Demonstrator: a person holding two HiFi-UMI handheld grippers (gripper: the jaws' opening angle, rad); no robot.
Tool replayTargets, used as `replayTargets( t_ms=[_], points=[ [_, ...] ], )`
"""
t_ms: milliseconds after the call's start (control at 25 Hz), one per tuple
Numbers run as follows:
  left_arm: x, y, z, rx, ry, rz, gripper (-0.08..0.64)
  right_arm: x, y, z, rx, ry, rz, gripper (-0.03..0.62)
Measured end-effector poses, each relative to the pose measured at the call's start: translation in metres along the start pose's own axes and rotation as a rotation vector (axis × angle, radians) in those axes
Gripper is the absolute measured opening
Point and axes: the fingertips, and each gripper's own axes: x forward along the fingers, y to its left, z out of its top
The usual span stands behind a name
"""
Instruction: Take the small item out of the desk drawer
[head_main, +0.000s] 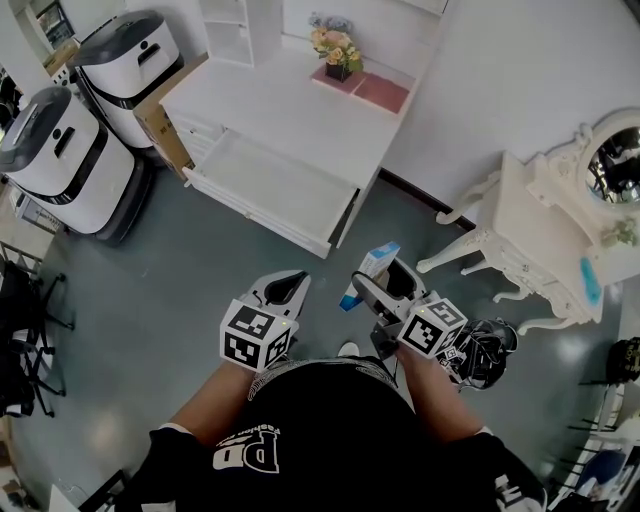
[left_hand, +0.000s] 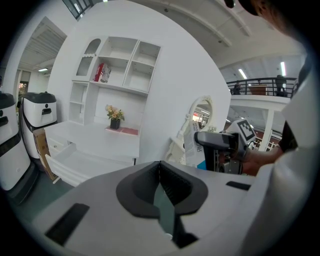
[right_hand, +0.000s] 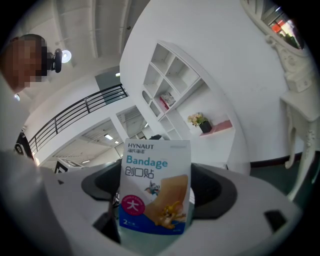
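Observation:
My right gripper (head_main: 378, 284) is shut on a small blue-and-white bandage box (head_main: 371, 270), held upright above the grey floor. In the right gripper view the box (right_hand: 155, 186) stands between the jaws of this gripper (right_hand: 156, 202) and fills the middle. A little to its left, my left gripper (head_main: 289, 284) is shut with nothing in it; the left gripper view shows its dark pads (left_hand: 176, 186) pressed together. The white desk (head_main: 300, 95) has its drawer (head_main: 272, 186) pulled open, some way ahead of both grippers. The drawer (left_hand: 82, 164) also shows low on the left in the left gripper view.
Two white-and-grey bins (head_main: 58, 158) stand left of the desk beside a cardboard box (head_main: 160, 125). A flower pot (head_main: 337, 52) sits on the desktop. An ornate white vanity table (head_main: 535, 235) with a mirror (head_main: 614, 162) is at the right. Black chair frames (head_main: 25, 320) line the left edge.

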Motion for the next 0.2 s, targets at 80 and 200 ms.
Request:
replayTargets(
  t_ms=[80, 200],
  points=[
    [0.0001, 0.0014, 0.0007, 0.000, -0.001, 0.002, 0.015, 0.0020, 0.0006, 0.0015, -0.002, -0.003, 0.002, 0.430],
    [0.0016, 0.0025, 0.0019, -0.001, -0.004, 0.003, 0.015, 0.0032, -0.0006, 0.0031, -0.002, -0.006, 0.001, 0.430]
  ],
)
